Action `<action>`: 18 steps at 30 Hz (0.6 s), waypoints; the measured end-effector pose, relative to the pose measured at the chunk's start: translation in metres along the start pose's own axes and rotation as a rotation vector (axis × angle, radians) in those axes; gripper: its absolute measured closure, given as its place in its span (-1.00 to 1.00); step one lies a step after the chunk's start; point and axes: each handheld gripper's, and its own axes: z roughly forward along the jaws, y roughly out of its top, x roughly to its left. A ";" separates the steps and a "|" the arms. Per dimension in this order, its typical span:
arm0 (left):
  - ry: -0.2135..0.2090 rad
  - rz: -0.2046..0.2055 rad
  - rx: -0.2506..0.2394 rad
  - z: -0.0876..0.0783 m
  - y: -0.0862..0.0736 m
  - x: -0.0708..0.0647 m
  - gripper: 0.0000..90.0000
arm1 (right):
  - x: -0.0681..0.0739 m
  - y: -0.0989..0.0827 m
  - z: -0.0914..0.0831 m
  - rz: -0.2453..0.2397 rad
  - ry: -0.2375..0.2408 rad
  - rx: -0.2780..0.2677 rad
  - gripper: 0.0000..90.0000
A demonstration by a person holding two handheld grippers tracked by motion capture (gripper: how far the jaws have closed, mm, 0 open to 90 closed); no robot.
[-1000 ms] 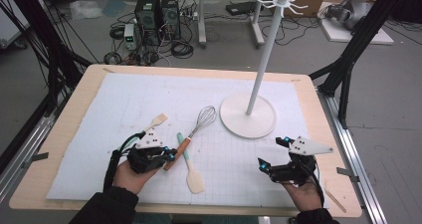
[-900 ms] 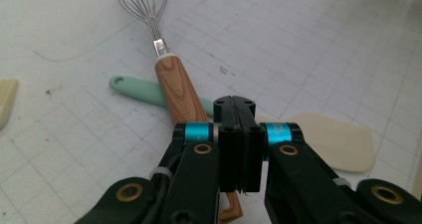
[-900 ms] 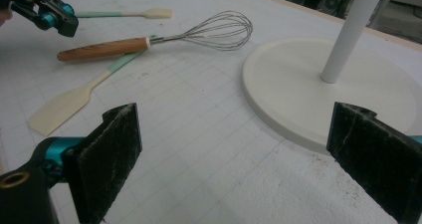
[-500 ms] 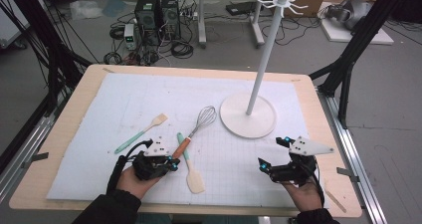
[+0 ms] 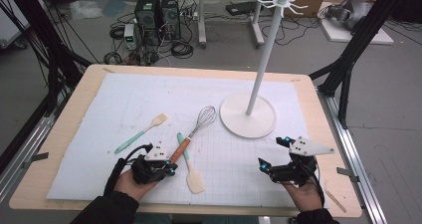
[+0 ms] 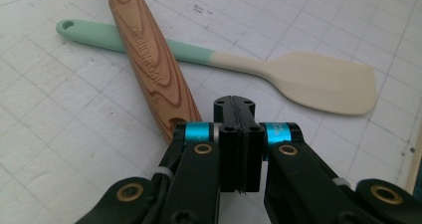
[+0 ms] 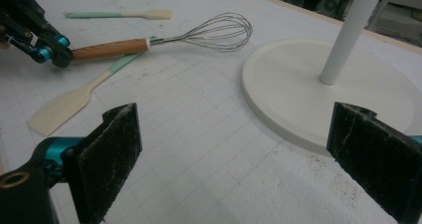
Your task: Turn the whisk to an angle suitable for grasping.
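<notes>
A whisk (image 5: 193,131) with a wooden handle (image 6: 149,59) lies mid-mat, crossing a spatula (image 5: 191,168) that has a mint handle and a cream blade (image 6: 318,79). My left gripper (image 5: 169,168) sits at the end of the whisk's handle, its jaws pressed together with nothing between them (image 6: 234,114). My right gripper (image 5: 272,153) rests near the front right of the mat, jaws wide apart and empty (image 7: 236,117). It faces the round base of the white stand (image 7: 298,84).
A second, smaller mint-handled spatula (image 5: 142,133) lies to the left on the white gridded mat (image 5: 124,99). The white stand's pole (image 5: 263,55) rises to a ring of hooks. The wooden table edge (image 5: 59,134) frames the mat.
My left gripper has shifted slightly right and toward the near edge, closer to the end of the whisk's handle. The right gripper has kept still.
</notes>
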 end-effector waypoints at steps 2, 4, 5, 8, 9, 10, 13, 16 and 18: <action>0.000 0.000 0.002 0.000 0.000 0.000 0.97 | 0.000 0.000 0.000 0.000 0.000 0.000 -0.87; 0.001 0.003 0.004 0.001 -0.001 0.000 0.97 | 0.000 0.000 0.000 0.000 0.000 -0.002 -0.87; 0.001 0.006 0.009 0.001 -0.001 0.000 0.97 | 0.000 0.000 0.000 -0.002 0.000 -0.003 -0.87; 0.007 0.002 0.009 0.001 -0.001 0.000 0.97 | 0.000 0.000 -0.001 -0.002 -0.002 -0.002 -0.87; 0.008 0.003 0.011 0.001 -0.001 0.000 0.97 | 0.000 0.000 -0.001 -0.002 -0.001 -0.003 -0.87; 0.010 0.004 0.011 0.001 -0.001 0.000 0.97 | 0.000 0.000 -0.001 -0.002 -0.001 -0.003 -0.87; 0.014 0.002 0.011 0.000 -0.002 0.001 0.97 | 0.000 0.000 -0.001 -0.002 -0.002 -0.003 -0.87; 0.017 0.004 0.012 -0.001 -0.002 0.002 0.97 | 0.000 0.000 -0.001 -0.002 -0.001 -0.004 -0.87; 0.025 0.002 0.014 -0.002 -0.002 0.003 0.97 | 0.000 0.000 -0.001 -0.001 -0.001 -0.003 -0.87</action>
